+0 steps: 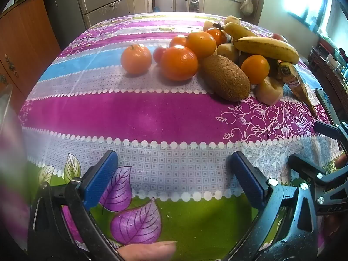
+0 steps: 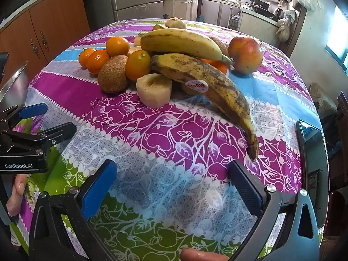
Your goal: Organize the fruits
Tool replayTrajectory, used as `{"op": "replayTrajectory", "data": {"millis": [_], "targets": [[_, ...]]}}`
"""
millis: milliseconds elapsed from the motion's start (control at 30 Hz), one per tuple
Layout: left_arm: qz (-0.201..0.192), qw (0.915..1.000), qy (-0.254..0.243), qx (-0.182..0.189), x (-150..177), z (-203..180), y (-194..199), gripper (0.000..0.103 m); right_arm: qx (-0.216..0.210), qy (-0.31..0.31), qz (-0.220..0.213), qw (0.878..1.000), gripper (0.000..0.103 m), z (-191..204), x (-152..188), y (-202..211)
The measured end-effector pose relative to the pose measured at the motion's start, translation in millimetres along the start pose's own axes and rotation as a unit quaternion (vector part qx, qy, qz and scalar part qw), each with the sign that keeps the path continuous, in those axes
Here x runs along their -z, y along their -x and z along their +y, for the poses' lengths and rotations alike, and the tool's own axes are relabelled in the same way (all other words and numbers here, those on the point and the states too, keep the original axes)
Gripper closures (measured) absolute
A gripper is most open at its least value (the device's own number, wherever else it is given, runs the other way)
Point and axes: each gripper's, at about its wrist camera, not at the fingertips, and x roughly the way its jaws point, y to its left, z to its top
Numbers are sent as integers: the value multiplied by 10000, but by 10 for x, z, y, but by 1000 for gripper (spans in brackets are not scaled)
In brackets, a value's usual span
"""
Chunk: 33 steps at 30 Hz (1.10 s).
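- Fruits are heaped on a patterned tablecloth: a spotted, stickered banana is propped against a fuzzy kiwi, glossy oranges beyond.
- Left gripper and right gripper are held spread, empty, short of the kiwi.

Bare tablecloth lies open before the fruit pile.

Purple floral tablecloth, orange tangerines
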Motion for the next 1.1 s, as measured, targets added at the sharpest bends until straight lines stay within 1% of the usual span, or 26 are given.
{"op": "replayTrajectory", "data": {"millis": [1100], "targets": [[-31, 10000, -13, -20, 8, 1, 12, 0, 5, 3, 2, 10000, 0, 1, -2, -1]]}}
